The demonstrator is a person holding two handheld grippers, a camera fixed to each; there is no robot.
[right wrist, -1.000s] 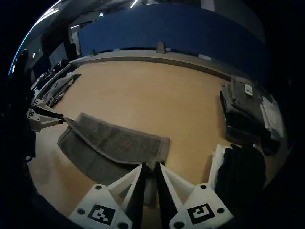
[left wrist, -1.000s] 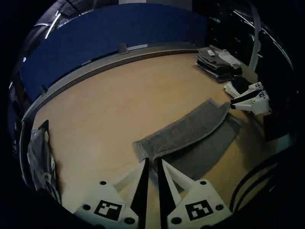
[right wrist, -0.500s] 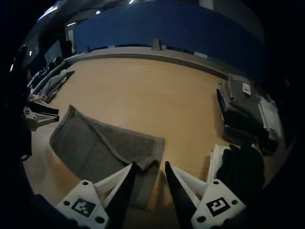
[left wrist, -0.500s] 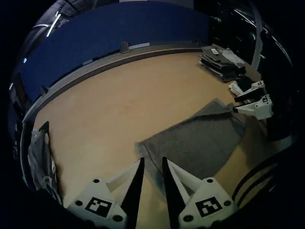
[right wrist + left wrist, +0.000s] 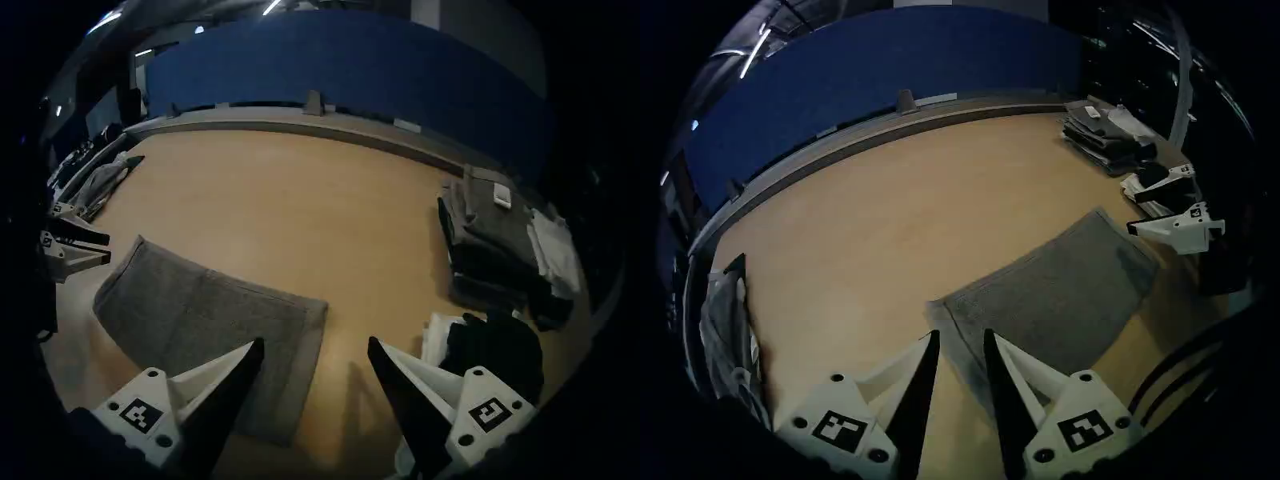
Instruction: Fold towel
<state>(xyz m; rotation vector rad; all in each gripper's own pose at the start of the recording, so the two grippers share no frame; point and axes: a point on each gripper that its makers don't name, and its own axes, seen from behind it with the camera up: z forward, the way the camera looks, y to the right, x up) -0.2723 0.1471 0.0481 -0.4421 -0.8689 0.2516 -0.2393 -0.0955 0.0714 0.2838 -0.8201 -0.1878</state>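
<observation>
The grey towel [image 5: 1056, 296] lies flat on the wooden surface [image 5: 904, 200], one corner just in front of the left gripper [image 5: 960, 334], whose fingers stand slightly apart and hold nothing. The right gripper [image 5: 314, 342] has its fingers spread wide by the towel's other end, also empty.

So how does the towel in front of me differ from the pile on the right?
The towel lies spread flat and low; the pile is several folded pieces stacked high. The towel is all grey; the pile mixes grey, dark and white pieces. Both rest on the wooden table.
</observation>
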